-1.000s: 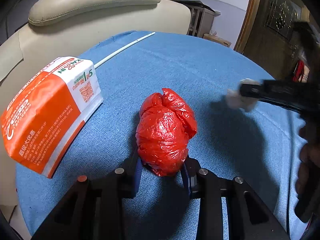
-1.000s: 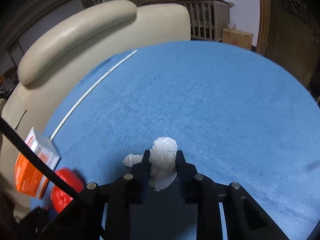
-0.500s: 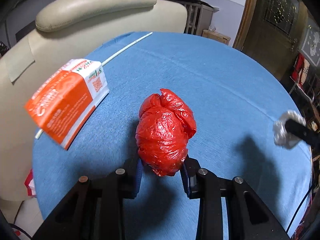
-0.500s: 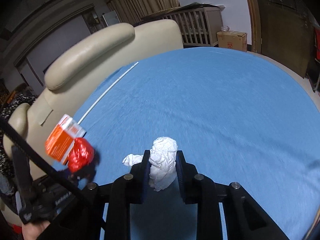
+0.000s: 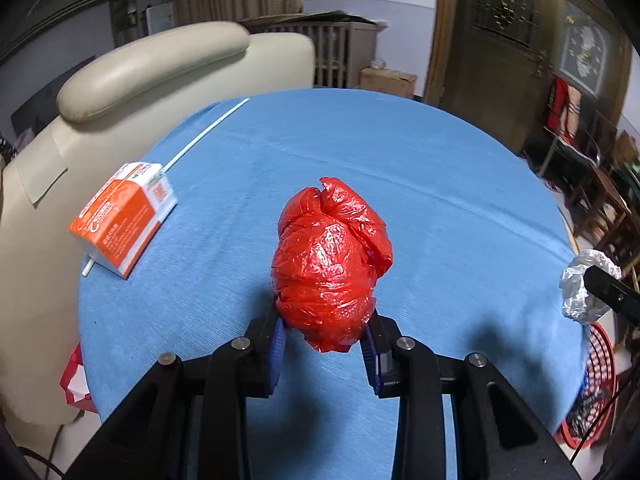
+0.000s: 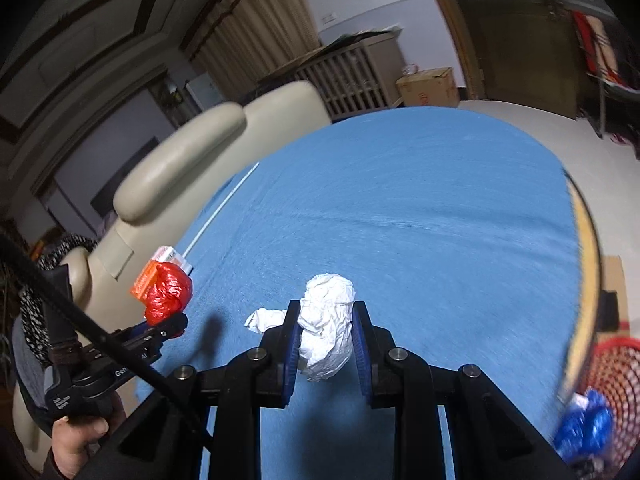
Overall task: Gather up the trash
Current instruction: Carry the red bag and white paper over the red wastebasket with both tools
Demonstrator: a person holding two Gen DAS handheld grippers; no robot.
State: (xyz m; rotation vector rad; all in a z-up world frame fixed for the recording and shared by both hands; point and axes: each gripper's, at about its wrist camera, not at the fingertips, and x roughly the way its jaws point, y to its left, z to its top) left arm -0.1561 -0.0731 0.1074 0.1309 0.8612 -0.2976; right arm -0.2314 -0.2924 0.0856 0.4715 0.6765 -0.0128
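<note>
Blue cloth covers the round desk point(image 5: 400, 168), and a big cream padded chair point(image 5: 160, 64) stands behind it at about ten o'clock. In the left view, the left claw point(image 5: 323, 336) squeezes a crumpled red plastic bag ball point(image 5: 330, 264), lifted up off the desk. In the right view, the right claw point(image 6: 325, 344) is shut tight on a scrunched white paper wad point(image 6: 326, 328), also held up above the cloth. An orange and white paper carton point(image 5: 122, 220) lies on the desk at about nine o'clock in the left view, lying over a long thin white stick point(image 5: 208, 132) that points toward eleven o'clock. A red wire basket point(image 6: 612, 392) sits low beside the desk at about four o'clock in the right view, with some blue crumpled stuff point(image 6: 588, 424) inside it. That basket looks like the place for the trash, so both pieces probably need to go over there next. The red bag is slippery and puffy, so it could slide out of the claw if the hand shakes or tips. The paper wad is light and only pinched in the middle, so it might tear or drop short and land on the floor. Both hands are close, so they could bump over the basket. The carton and the stick are not yet picked up.
</note>
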